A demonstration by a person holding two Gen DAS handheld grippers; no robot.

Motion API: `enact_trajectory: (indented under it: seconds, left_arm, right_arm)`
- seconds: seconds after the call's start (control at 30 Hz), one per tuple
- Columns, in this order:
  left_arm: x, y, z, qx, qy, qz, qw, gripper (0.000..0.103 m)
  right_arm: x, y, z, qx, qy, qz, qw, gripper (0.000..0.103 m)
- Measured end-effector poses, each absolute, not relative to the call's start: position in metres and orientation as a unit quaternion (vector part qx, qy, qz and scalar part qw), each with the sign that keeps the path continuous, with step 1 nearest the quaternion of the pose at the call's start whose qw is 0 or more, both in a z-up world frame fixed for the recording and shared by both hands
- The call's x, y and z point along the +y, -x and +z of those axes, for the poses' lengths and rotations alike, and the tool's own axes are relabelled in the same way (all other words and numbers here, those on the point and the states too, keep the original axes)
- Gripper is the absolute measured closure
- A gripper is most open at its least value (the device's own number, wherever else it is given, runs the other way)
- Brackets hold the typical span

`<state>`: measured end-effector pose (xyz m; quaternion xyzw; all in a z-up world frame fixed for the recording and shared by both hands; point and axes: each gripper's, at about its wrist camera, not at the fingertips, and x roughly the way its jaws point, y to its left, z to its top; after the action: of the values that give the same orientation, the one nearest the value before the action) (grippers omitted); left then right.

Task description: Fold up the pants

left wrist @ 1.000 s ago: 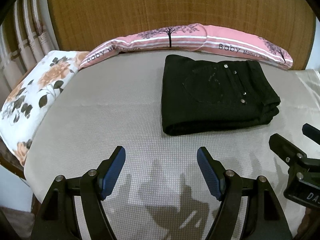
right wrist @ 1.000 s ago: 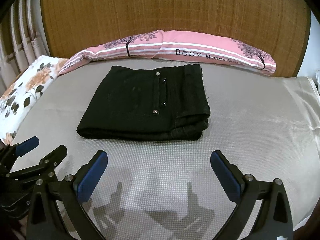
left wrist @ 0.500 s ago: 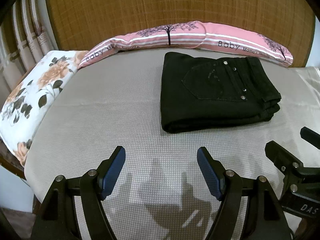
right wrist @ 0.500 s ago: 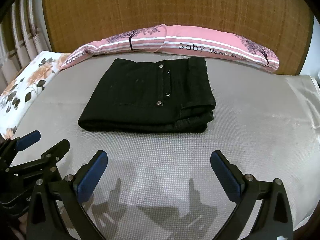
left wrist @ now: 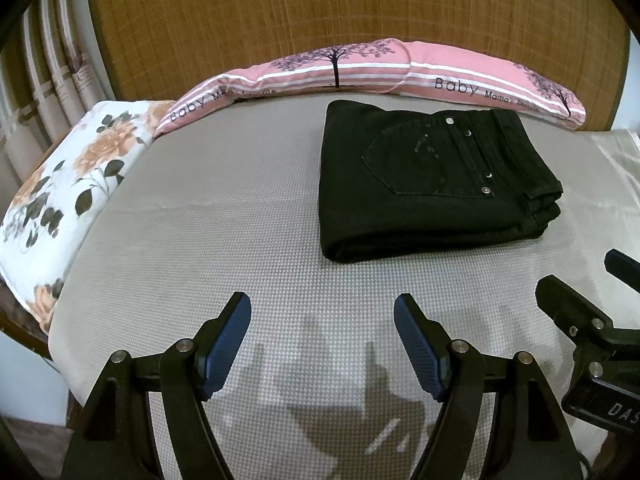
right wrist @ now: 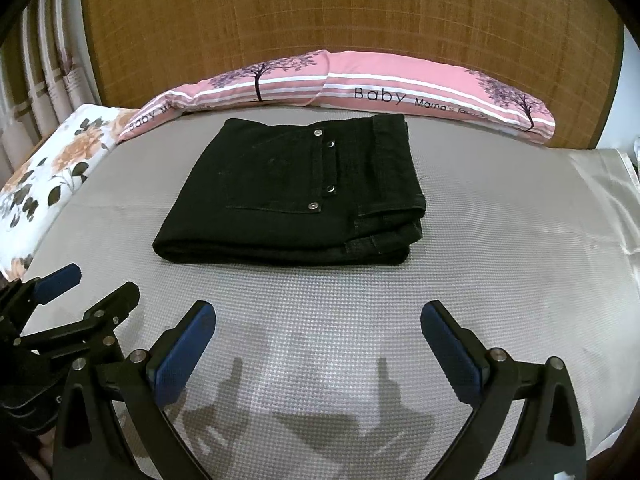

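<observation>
The black pants [left wrist: 432, 184] were seen folded on the bed [left wrist: 224, 232], judged soft and best gripped at the thick edge, while both tools [left wrist: 322, 344] [right wrist: 318, 350] were held open, empty.

black pants [right wrist: 296, 196] lie folded flat, back pocket up, on the grey mat [right wrist: 500, 240].
</observation>
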<state>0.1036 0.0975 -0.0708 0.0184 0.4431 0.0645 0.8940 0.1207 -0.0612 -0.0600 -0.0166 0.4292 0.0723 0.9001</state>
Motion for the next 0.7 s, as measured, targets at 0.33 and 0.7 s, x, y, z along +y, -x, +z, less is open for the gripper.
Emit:
enact_trajectory:
  seconds: [0.33,0.7]
  left_arm:
    - [0.0967,-0.1042,-0.0724,0.445,-0.021,0.064,0.893,0.029]
    - [0.0964,-0.1048,-0.0726,0.446,-0.023,0.064,0.893,0.029]
  right_arm:
    - [-0.0625,-0.1192,-0.0591,0.429,0.014,0.067,0.9,0.001]
    - [-0.0638,-0.1183,-0.0601,0.432,0.011,0.067,0.899,0.001]
